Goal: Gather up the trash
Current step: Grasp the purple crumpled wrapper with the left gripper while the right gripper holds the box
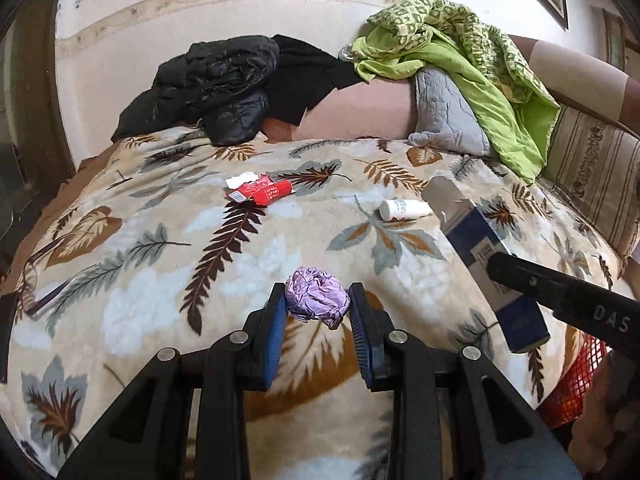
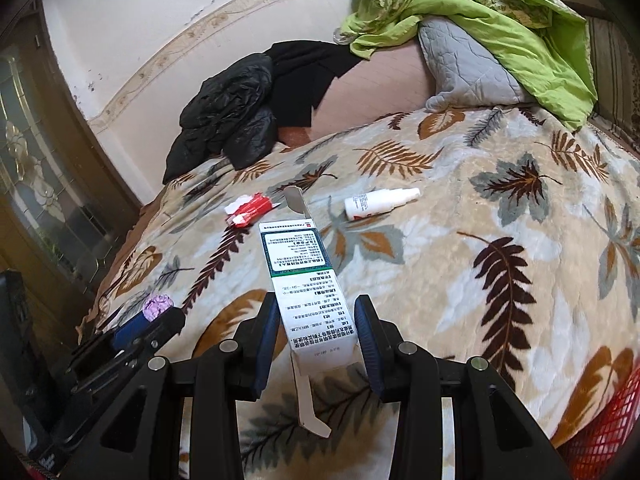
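My left gripper [image 1: 317,300] is shut on a crumpled purple wrapper [image 1: 316,296], held above the leaf-patterned blanket [image 1: 160,248]. It also shows in the right wrist view [image 2: 158,307]. My right gripper [image 2: 316,326] is shut on a long white and green carton [image 2: 304,280] with open flaps; the left wrist view shows its blue side [image 1: 484,256]. A torn red packet [image 1: 260,191] [image 2: 250,210] and a small white bottle [image 1: 404,209] [image 2: 380,202] lie on the blanket farther away.
A red mesh basket [image 1: 576,384] [image 2: 608,432] sits at the bed's right edge. Black jackets [image 1: 216,88], a grey pillow [image 1: 448,116] and a green cloth [image 1: 472,60] are piled at the far side by the wall. A wooden door [image 2: 40,184] stands at the left.
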{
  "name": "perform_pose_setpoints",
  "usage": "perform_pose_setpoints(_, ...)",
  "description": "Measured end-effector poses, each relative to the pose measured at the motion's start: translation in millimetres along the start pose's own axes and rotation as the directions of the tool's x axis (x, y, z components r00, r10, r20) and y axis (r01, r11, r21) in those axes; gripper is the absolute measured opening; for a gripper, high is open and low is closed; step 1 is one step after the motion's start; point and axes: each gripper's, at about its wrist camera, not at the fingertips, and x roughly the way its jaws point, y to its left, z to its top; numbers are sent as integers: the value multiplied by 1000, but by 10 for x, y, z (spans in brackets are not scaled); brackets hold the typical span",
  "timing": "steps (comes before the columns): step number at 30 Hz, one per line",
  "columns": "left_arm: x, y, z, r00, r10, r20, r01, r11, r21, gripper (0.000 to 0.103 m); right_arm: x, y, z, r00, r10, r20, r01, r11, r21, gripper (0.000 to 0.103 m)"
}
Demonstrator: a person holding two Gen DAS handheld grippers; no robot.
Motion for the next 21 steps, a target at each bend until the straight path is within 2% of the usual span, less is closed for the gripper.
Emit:
perform_pose_setpoints(8, -28, -53, -87, 998, 57, 26, -58, 998, 34, 30, -83, 16, -74, 1000, -8, 3, 8, 1000, -16, 41)
perform_pose_setpoints(21, 18, -157, -85, 997, 69, 41, -72, 995, 74, 30, -51, -12, -70, 1000, -16, -6, 16, 1000, -11, 41)
